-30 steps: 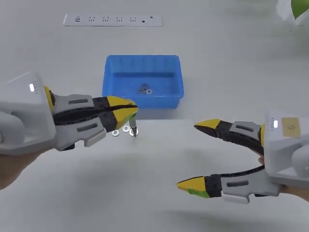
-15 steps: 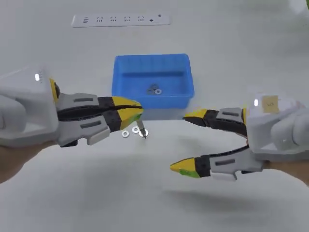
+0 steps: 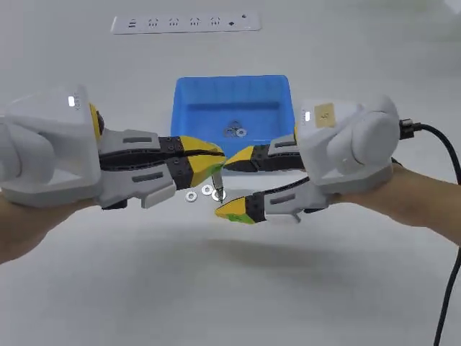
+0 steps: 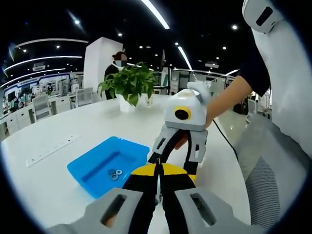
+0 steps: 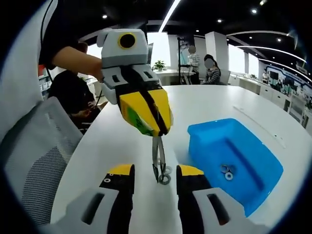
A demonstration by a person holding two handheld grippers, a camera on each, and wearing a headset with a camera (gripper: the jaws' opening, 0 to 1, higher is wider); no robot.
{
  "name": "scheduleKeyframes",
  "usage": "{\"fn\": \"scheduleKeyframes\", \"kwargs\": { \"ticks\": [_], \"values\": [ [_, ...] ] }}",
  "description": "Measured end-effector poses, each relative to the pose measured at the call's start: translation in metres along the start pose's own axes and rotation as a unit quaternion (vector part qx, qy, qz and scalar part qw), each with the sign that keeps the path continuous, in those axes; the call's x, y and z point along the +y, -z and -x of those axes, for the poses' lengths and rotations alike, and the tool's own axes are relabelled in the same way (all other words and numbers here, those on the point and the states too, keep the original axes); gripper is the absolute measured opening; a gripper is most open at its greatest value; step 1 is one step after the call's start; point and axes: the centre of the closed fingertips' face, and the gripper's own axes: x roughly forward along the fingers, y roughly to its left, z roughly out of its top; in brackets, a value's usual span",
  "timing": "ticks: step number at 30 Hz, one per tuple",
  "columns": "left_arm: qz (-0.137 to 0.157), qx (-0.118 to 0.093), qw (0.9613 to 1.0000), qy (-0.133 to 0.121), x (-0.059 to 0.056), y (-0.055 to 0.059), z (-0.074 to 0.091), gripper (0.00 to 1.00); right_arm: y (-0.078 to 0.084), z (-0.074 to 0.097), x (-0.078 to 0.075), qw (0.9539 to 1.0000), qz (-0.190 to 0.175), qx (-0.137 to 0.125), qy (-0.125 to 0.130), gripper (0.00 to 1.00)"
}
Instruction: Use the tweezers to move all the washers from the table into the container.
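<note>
Left gripper point(image 3: 210, 160) jaws clamp thin metal tweezers point(image 5: 158, 158) tip-down to reach small steel washers point(image 3: 191, 196). Right gripper point(image 3: 227, 187) jaws spread wide around the tips, probably to steady them. Blue plastic container point(image 3: 186, 119) sits just beyond.

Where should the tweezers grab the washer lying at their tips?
Probably across the ring of the washer: one tip of the tweezers through the hole, one outside the rim, coming from above. It seems to lie flat on the table, leaving little edge to pinch sideways.

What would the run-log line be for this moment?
left gripper shut on tweezers | tips at table washers | right gripper open beside | container holds other washers
</note>
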Motion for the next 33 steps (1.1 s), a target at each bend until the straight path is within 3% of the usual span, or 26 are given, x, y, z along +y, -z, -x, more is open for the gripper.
{"fn": "scheduleKeyframes", "kwargs": {
  "ticks": [8,16,22,27,33],
  "values": [
    [0.004,-0.001,1.0,-0.001,0.001,0.0,0.0,0.05,-0.005,-0.007,-0.009,0.9995,-0.011,0.0,-0.028,0.27],
    [0.007,-0.003,1.0,0.002,0.0,0.0,-0.002,0.05,-0.004,-0.008,0.002,0.9977,0.005,0.012,-0.067,0.14],
    [0.006,-0.001,1.0,0.003,-0.001,0.0,-0.002,0.05,-0.003,-0.008,0.005,0.997,0.032,0.015,-0.07,0.11],
    [0.004,0.002,1.0,-0.002,-0.001,0.001,0.0,0.05,-0.004,-0.009,0.005,0.9961,0.062,0.028,-0.057,0.09],
    [-0.001,0.008,1.0,-0.001,-0.006,0.001,-0.001,0.05,-0.003,-0.008,0.007,0.9958,0.074,0.03,-0.046,0.09]
  ]
}}
